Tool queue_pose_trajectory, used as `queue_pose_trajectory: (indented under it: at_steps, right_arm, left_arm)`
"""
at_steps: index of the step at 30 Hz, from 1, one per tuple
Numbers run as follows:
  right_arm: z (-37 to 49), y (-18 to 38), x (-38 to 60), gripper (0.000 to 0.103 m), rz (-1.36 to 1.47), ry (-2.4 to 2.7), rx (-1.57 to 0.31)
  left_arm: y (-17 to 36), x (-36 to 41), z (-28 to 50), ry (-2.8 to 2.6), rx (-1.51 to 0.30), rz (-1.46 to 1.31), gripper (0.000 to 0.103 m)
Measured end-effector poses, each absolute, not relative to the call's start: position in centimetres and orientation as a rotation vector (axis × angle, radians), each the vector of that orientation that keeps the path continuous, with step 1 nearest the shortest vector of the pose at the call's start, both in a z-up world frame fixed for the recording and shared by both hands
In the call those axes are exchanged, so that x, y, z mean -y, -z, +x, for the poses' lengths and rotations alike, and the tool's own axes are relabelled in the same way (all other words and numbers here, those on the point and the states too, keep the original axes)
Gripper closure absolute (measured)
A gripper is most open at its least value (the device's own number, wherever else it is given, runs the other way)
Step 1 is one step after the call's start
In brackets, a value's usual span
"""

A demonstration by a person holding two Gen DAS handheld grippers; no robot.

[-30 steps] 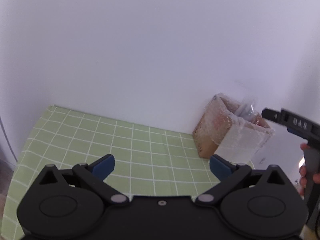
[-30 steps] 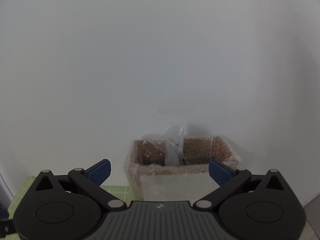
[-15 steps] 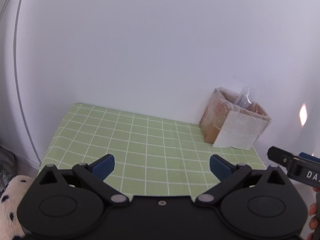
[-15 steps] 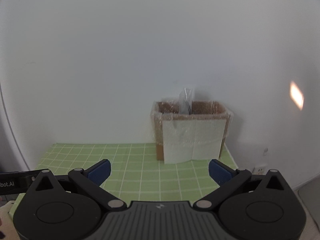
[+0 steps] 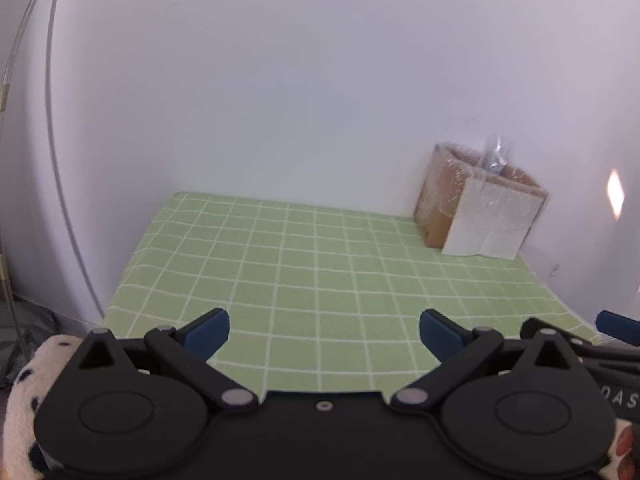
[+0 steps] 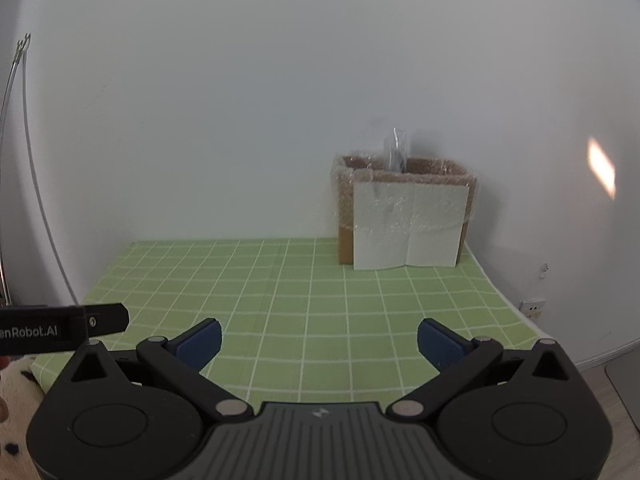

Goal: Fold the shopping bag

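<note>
Bag: we see no shopping bag laid out; a clear plastic piece pokes from the cardboard box at 1 o'clock, perhaps it.
Grippers: left gripper and right gripper both wide, empty.
Cloth: green checked tablecloth bare.
Advice: we approach the box slowly, pinch the plastic's tip.

1 cardboard box, 1 green checked cloth, 2 tools.

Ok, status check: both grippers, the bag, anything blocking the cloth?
Left gripper open, empty. Right gripper open, empty. No shopping bag in view. Green checked cloth bare, only wrapped cardboard box at far right corner.
</note>
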State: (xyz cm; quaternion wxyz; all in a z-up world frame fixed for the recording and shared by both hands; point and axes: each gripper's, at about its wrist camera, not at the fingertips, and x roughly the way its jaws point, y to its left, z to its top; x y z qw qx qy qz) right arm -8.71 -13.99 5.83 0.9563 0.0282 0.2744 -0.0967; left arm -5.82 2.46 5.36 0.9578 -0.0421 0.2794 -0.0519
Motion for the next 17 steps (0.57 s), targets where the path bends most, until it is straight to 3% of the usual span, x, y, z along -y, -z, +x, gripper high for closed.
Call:
queue_pose_trajectory:
  at_steps: [17]
  right_arm:
    - [-8.54,-5.75,13.76,0.0,0.047,0.19,-0.566]
  left_arm:
    - [-5.02,-2.32,-5.78,0.107,-0.575,-0.082,0.0]
